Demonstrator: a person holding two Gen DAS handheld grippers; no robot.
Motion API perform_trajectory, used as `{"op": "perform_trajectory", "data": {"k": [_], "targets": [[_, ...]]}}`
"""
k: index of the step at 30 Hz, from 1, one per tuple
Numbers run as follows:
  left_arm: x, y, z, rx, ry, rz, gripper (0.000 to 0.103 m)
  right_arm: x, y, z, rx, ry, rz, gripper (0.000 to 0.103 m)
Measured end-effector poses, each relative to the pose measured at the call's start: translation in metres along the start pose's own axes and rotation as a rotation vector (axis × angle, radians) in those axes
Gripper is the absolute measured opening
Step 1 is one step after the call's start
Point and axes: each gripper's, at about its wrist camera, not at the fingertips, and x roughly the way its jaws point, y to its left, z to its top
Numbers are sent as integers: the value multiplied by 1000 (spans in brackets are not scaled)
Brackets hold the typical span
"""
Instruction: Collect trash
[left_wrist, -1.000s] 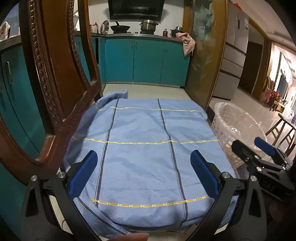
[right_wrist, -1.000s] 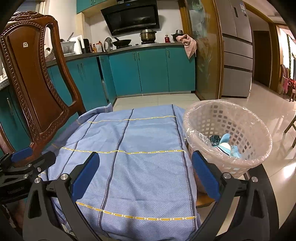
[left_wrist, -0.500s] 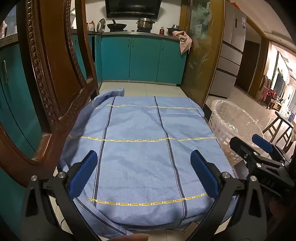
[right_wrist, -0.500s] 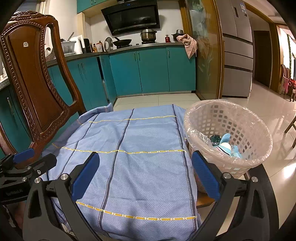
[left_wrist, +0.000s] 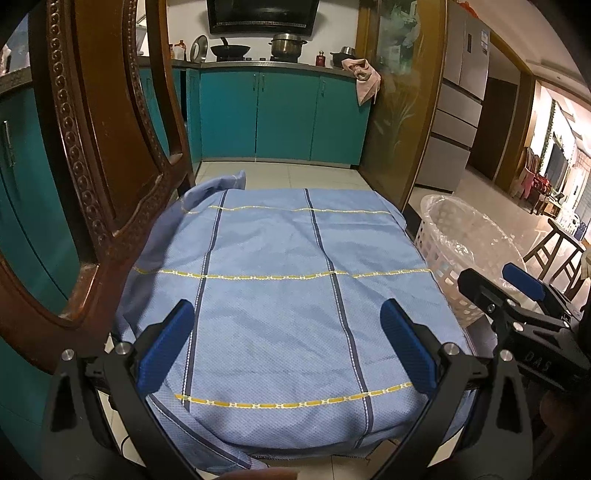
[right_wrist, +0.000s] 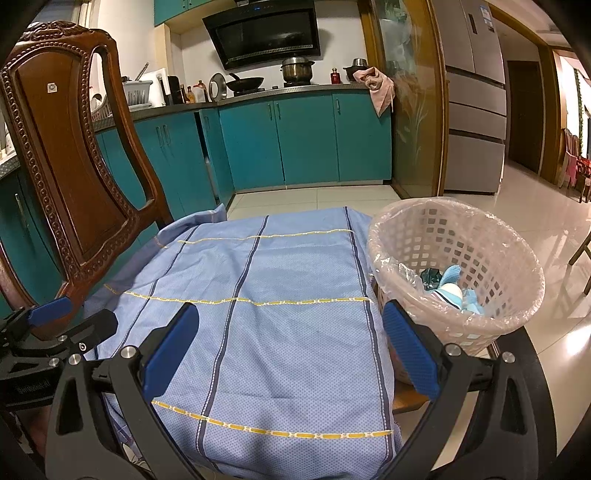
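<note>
A pale pink plastic lattice wastebasket (right_wrist: 458, 273), round and lined with a clear plastic bag folded over its rim, stands upright just beside the right edge of the surface draped in a blue striped cloth (right_wrist: 266, 325). At its bottom lies crumpled trash (right_wrist: 448, 286): light blue and white scraps and a dark wad, piled touching one another.

The right tool (right_wrist: 290, 341) hung with its blue-padded jaws wide apart over a surface draped in a blue cloth with yellow and dark stripes (right_wrist: 280, 332). Just beside the cloth stood a white plastic lattice basket lined with a clear bag (right_wrist: 491, 317), holding crumpled blue and dark trash (right_wrist: 448, 286). The left tool (right_wrist: 70, 319) showed at left, before a carved brown wooden chair (right_wrist: 70, 177).
</note>
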Motion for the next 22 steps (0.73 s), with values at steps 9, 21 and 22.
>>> {"op": "perform_trajectory", "data": {"k": [9,21,22], "targets": [[1,1,-3,-1,-3,33,100,1,-1,0,0,4,3,97],[9,7,-3,-18,30,52,100,0,0,0,0,7,6,97],[10,7,-4,-18,34,53,100,0,0,0,1,8,5,97]]}}
